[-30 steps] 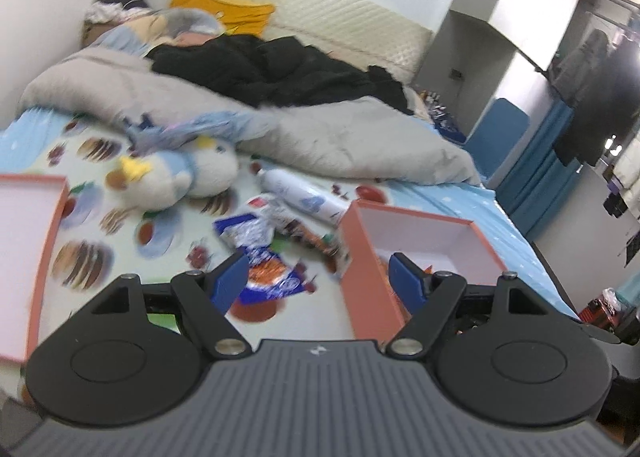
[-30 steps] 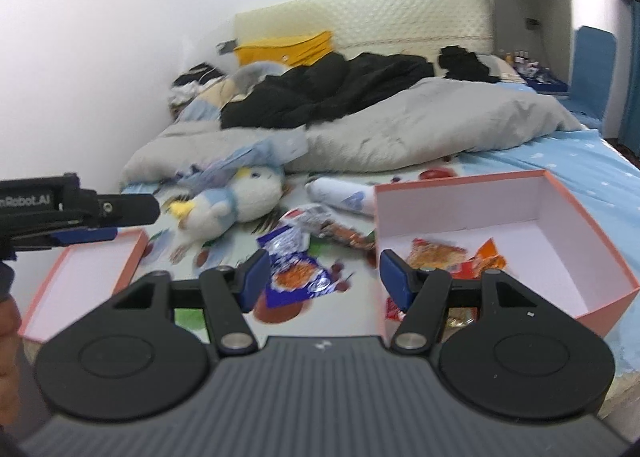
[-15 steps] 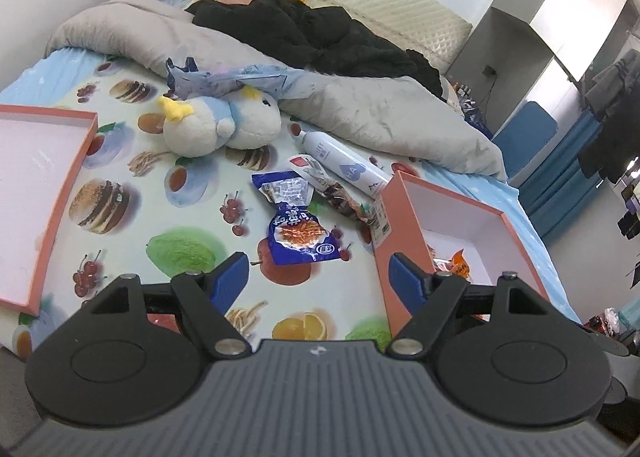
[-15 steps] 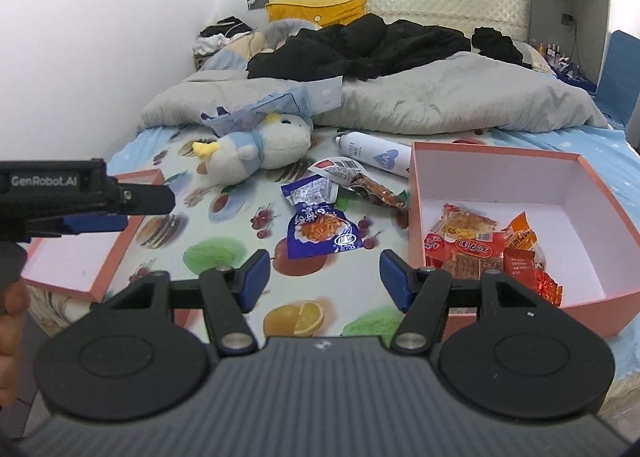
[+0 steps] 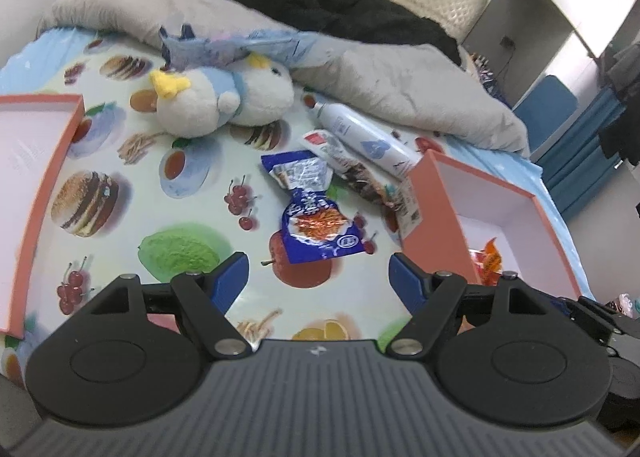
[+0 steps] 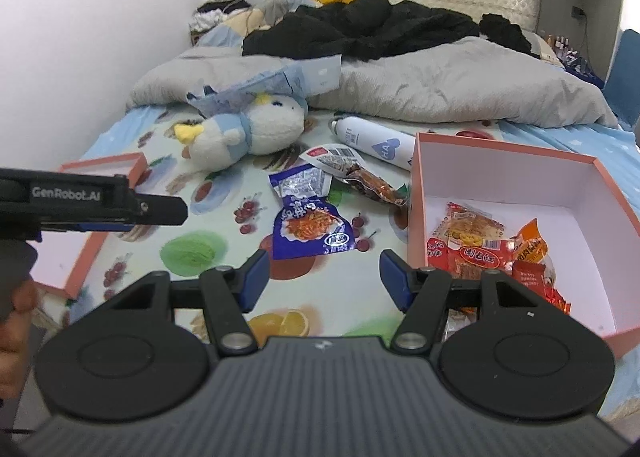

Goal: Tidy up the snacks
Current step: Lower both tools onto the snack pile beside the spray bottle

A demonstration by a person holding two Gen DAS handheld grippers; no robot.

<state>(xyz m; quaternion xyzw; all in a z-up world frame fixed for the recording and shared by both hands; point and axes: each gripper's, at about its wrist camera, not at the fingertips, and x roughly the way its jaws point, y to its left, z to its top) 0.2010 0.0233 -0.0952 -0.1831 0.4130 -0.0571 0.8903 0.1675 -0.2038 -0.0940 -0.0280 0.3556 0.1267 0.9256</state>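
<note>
Grippers are both hovering spread and empty: your left gripper (image 5: 318, 279) and right gripper (image 6: 320, 277) are pointing at the blue snack packet (image 6: 308, 223) lying on the fruit-print sheet (image 5: 192, 217), just beside the pink box (image 6: 520, 181) holding red snacks (image 6: 484, 253).

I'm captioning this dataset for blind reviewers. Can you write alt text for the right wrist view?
Open right gripper hovers over a fruit-print bedsheet, facing a blue snack packet. To its right, a pink box holds red snack packs; behind lie a plush penguin and white bottle.
</note>
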